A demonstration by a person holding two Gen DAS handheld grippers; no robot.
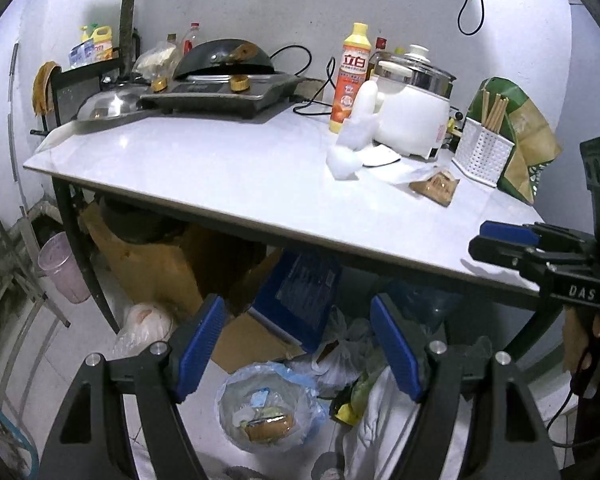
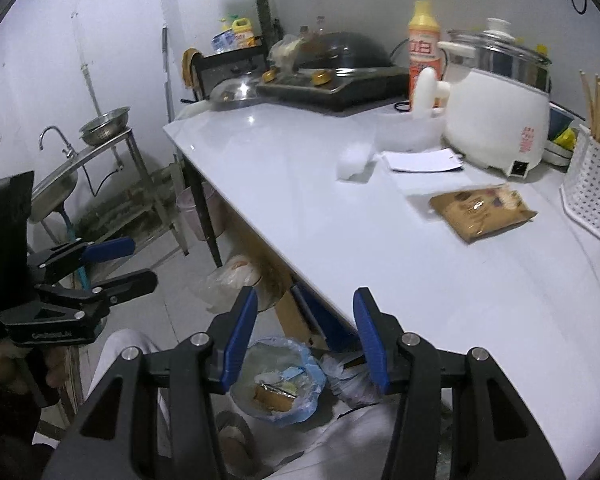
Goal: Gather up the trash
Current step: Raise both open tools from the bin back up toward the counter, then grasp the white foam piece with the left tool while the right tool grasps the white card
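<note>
Both tools hovering at the table (image 1: 228, 176) edge. I am holding my left gripper (image 1: 296, 348) spread wide and my right gripper (image 2: 305, 336) partly apart; nothing is lying between either pair of blue pads. The brown snack packet (image 2: 482, 214) is lying on the tabletop near the white rice cooker (image 2: 496, 120); the lined trash bin (image 1: 268, 408) is standing on the floor below.

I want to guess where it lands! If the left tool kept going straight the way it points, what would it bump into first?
Probably the bin lined with a blue bag on the floor below the table edge. The left tool is open and empty, and nothing seems in between, though depth is hard to judge.
</note>
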